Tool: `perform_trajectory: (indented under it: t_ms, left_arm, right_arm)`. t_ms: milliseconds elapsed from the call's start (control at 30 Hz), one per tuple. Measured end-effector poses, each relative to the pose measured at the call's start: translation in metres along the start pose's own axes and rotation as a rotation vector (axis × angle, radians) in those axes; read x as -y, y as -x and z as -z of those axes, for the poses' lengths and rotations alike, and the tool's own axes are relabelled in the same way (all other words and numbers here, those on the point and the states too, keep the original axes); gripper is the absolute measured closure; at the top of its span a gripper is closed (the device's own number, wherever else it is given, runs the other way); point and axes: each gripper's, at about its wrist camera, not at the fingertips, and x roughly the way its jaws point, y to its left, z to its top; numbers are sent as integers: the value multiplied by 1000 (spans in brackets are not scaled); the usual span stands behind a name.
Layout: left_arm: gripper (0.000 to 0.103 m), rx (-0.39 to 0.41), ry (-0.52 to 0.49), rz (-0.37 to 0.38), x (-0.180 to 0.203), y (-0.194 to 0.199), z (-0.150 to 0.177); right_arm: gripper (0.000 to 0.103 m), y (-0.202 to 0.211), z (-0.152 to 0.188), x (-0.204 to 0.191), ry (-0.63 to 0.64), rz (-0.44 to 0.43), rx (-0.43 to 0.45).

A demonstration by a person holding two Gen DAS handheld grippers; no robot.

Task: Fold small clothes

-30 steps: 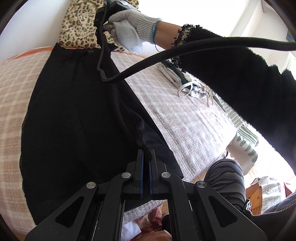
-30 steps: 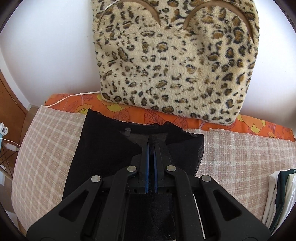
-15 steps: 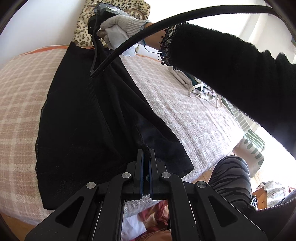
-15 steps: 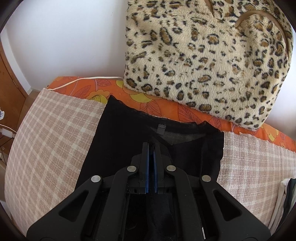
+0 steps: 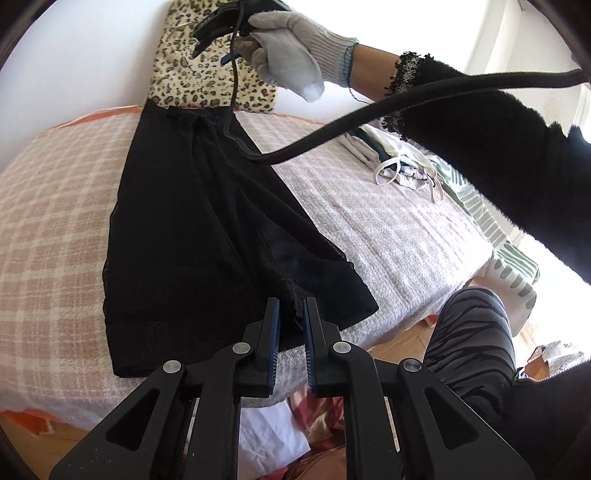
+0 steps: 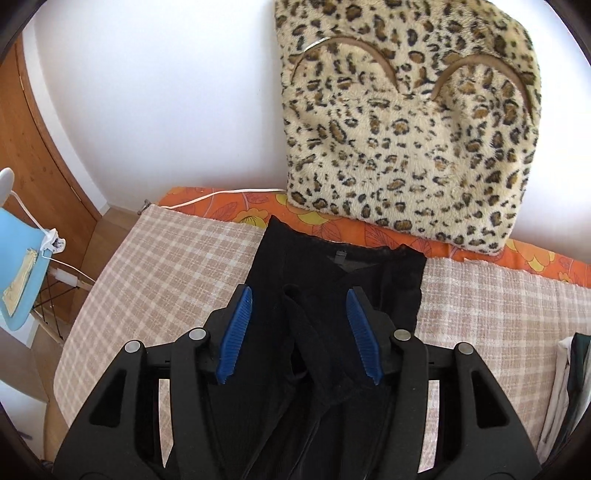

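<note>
A black sheer garment [image 5: 192,229] lies stretched lengthwise on the checked bed cover [image 5: 55,206], folded along its length. My left gripper [image 5: 291,314] is open at the garment's near hem, a fold of fabric loose between the jaws. My right gripper [image 6: 299,306] is open over the garment's far end [image 6: 343,269], near the label, fabric lying between its blue pads [image 6: 236,328]. In the left wrist view the right gripper [image 5: 221,26] is raised above the far end, held by a gloved hand.
A leopard-print cushion [image 6: 406,122] leans on the wall behind the garment. A pile of other clothes [image 5: 402,162] lies at the right of the bed. A black cable [image 5: 369,114] hangs across. The bed's edge is close to me, with my leg [image 5: 476,332] beside it.
Both grippers were shut on the black garment and have opened, letting it go onto the bed. The right gripper has lifted off the far end.
</note>
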Motion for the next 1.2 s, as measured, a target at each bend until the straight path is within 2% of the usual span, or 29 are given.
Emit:
perform_trajectory:
  t_ms: [167,233,367,433,500,600,767,900,1000,1033,1100,1200]
  left_arm:
    - [90,8,-9,-10,-11,21,2]
    - [76,-5,6,2,-19,23,-3]
    - [74,1,26,-31,-40,28,-20]
    - [74,-37,-3,-29,-49,25,-26]
    - [74,-93,-42,7,-53,20,-28]
    - [74,-165,-136,18,-47,10,-23]
    - [74,-225,-268,-13,-31,-10,-14]
    - [74,-240,-282,-47,-35,-16,-9]
    - [76,-237,-281,-65,-41,-15,-7]
    - [84,-233,-283,-67,-42,-15,-7]
    - [93,-230,-292,-77,-46,-13,-6]
    - [99,-224,-281,-72,-52,-11,-6]
  right_arm:
    - [46,69,68,18,-15,-4,1]
    - [47,92,105,20,-19,-6,-5]
    - [47,129,184,10,-19,-3,-22]
    - [47,144,222,-2,-1,-23,-35]
    - [47,156,253,-19,23,-57,-43]
    - [47,167,287,-46,45,-126,-60]
    - [47,163,312,-92,103,-220,-73]
    - [47,145,324,-114,172,-214,-114]
    - [48,135,329,-116,194,-169,-118]
    - [51,132,330,-115,193,-170,-122]
    - [66,125,331,-112,189,-172,-138]
    - [83,115,333,-111,196,-161,-152]
